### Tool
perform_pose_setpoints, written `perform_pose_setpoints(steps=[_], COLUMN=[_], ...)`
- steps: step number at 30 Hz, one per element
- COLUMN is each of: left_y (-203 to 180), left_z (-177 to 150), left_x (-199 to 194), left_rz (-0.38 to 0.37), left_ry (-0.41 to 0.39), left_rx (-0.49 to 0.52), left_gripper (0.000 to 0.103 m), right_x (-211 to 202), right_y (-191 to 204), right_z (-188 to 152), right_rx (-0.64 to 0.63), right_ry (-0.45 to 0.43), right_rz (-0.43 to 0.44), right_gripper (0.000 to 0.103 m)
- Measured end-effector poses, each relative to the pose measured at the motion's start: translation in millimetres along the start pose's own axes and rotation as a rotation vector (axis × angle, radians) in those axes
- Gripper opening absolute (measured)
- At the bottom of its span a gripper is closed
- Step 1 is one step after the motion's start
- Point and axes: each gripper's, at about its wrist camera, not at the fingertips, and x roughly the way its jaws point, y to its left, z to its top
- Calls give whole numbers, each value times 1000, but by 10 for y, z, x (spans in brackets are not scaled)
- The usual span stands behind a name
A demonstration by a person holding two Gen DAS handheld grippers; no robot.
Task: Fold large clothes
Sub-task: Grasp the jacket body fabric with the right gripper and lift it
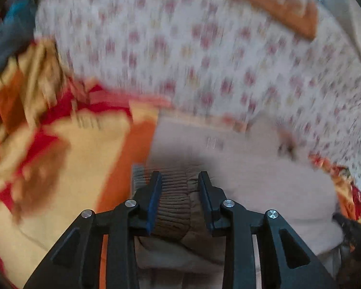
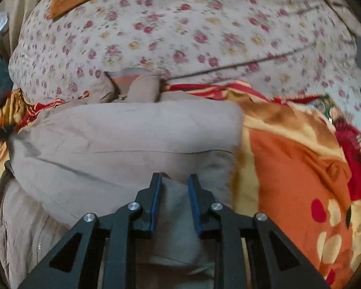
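A large beige jacket (image 2: 132,132) lies spread on a bed, its collar and zipper (image 2: 122,91) at the far side. In the left wrist view the jacket (image 1: 252,168) is blurred. My left gripper (image 1: 180,175) is shut on the jacket's brown ribbed cuff (image 1: 173,202), which fills the gap between its pads. Over the jacket's near edge, my right gripper (image 2: 174,177) is shut on a raised fold of beige fabric (image 2: 174,204), which the blue pads pinch from both sides.
Under the jacket lies an orange, red and yellow blanket (image 2: 288,156), also seen on the left (image 1: 84,156). Behind it is a floral sheet (image 2: 180,24) with a dark cable (image 2: 252,62) across it. An orange cushion (image 1: 276,0) lies at the back. Blue cloth (image 1: 12,29) is heaped at far left.
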Motion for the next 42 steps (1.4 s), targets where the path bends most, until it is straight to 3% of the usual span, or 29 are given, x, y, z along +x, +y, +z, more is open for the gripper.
perform_pose_setpoints(steps=[1, 3, 10, 13, 15, 16, 18, 21, 23, 25, 29, 31, 35, 37, 39, 41, 42], left_y=[25, 26, -50, -45, -37, -40, -57, -114, -150, -191, -223, -248, -313, -312, -248, -257, -302], left_z=[-26, -27, -62, -67, -61, -58, -62, -74, -83, -91, -61, -26, 37, 41, -30, -73, -82], left_x=[46, 44, 62, 59, 60, 64, 76, 104, 115, 131, 78, -50, -294, -194, 85, 162, 166], left_rz=[1, -1, 10, 3, -20, -30, -29, 3, 14, 37, 67, 85, 87, 78, 78, 92, 111], left_ry=[25, 24, 22, 24, 20, 17, 11, 12, 19, 33, 38, -6, -141, -92, 40, 50, 47], left_rx=[-10, -5, 23, 22, 0, -11, -16, 14, 39, 71, 88, 90, 117, 122, 97, 123, 153], left_gripper=[17, 17, 21, 27, 38, 40, 43, 43, 44, 44, 43, 43, 43, 43, 43, 44, 47], right_x=[2, 18, 6, -179, -254, -230, -47, 472, 803, 773, 654, 432, -26, -38, 161, 458, 477], right_y=[-60, -149, -59, 24, 116, 157, 197, 92, -68, -123, -40, 58, 495, 691, 817, 765, 732], right_z=[-20, -30, 15, 203, 385, 469, 646, 732, 606, 585, 610, 645, 637, 570, 469, 311, 247], right_rx=[2, 16, -19, 20, 16, 13, 20, 59, 75, 91, 57, 57, -25, -84, -128, -135, -125], right_ry=[5, 14, 48, -59, -122, -128, -103, 27, 128, 97, 88, 27, -110, -102, -46, 59, 30], right_rz=[-23, 12, -63, -40, -37, -41, -33, -73, -108, -78, -116, -132, -50, -3, -23, -27, -5], right_gripper=[0, 0, 0, 0, 9, 19, 22, 22, 22, 22, 22, 22, 26, 36, 43, 45, 46])
